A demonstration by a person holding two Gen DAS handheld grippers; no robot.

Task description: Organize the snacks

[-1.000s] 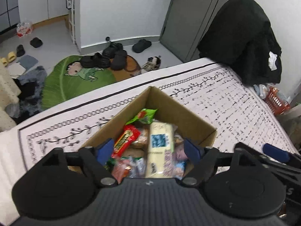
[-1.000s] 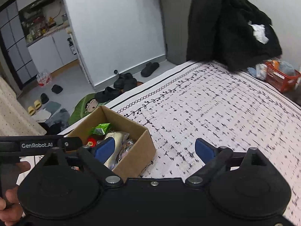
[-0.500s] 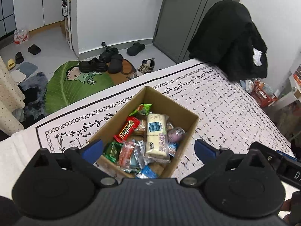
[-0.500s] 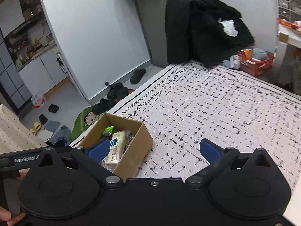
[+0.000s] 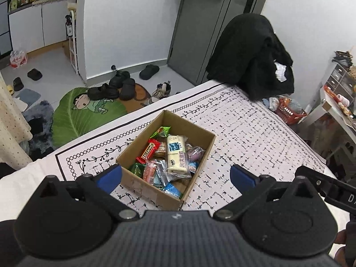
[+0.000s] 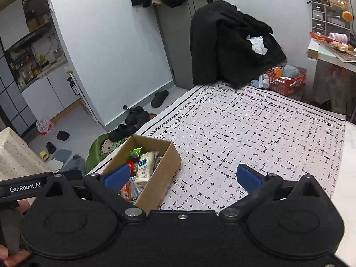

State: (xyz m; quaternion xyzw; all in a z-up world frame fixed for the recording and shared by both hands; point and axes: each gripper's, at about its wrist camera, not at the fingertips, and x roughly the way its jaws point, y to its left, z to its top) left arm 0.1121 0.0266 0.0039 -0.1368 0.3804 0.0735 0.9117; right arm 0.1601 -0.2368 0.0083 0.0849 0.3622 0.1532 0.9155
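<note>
A cardboard box (image 5: 201,155) sits on a white patterned tablecloth (image 5: 244,138) and holds several wrapped snacks, with a long cream packet (image 5: 176,155) on top and a red packet (image 5: 150,150) beside it. My left gripper (image 5: 175,176) is open and empty, raised above and behind the box. My right gripper (image 6: 181,176) is open and empty, raised above the cloth to the right of the box (image 6: 160,173). The cream packet (image 6: 145,169) also shows in the right wrist view.
A black coat (image 5: 251,53) hangs at the table's far corner. A red basket (image 6: 286,80) stands on the floor beyond the table. Shoes (image 5: 120,84) and a green leaf mat (image 5: 86,111) lie on the floor past the far edge. A cluttered desk (image 6: 333,49) stands at the right.
Both grippers have risen and pulled back from the box, so it looks smaller and farther. Both stay open and empty.
</note>
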